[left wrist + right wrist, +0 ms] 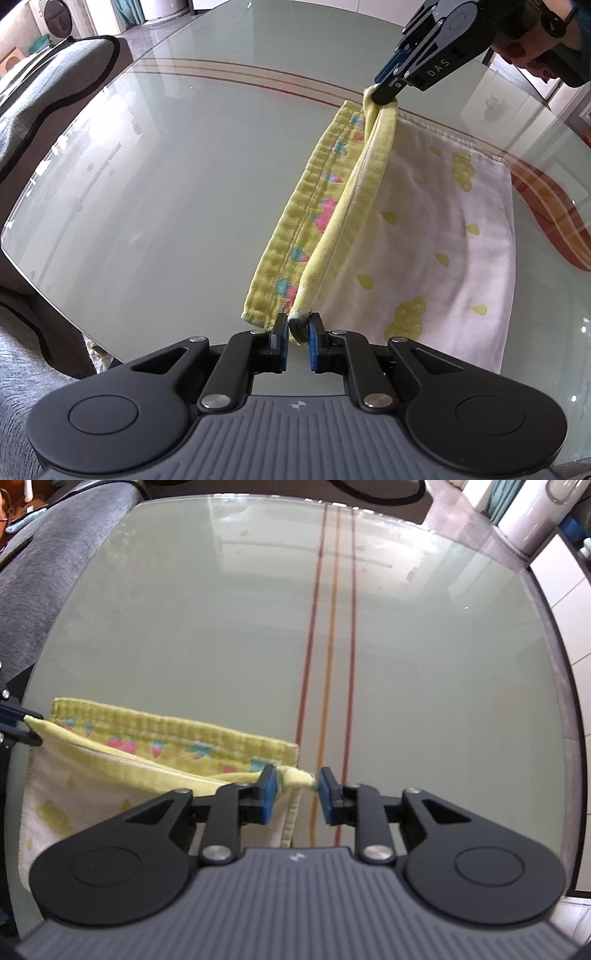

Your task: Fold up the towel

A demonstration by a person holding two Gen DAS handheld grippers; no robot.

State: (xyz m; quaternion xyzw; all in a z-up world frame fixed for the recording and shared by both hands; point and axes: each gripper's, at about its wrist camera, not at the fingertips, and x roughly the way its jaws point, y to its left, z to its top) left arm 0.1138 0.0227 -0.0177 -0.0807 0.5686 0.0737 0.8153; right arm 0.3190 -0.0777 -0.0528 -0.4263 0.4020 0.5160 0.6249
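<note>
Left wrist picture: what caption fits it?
Two tools part around a yellow-edged towel's folded-over corners on a glass table.

**Room around the glass counter**

Pale green glass counter (406, 664), three red-orange stripes (332, 627) across it, daylight glare. Grey upholstered sofa (44, 85) beside it. White tiled wall (576, 602), white cabinet (532, 513), washing machine (55, 18) in background.
</note>
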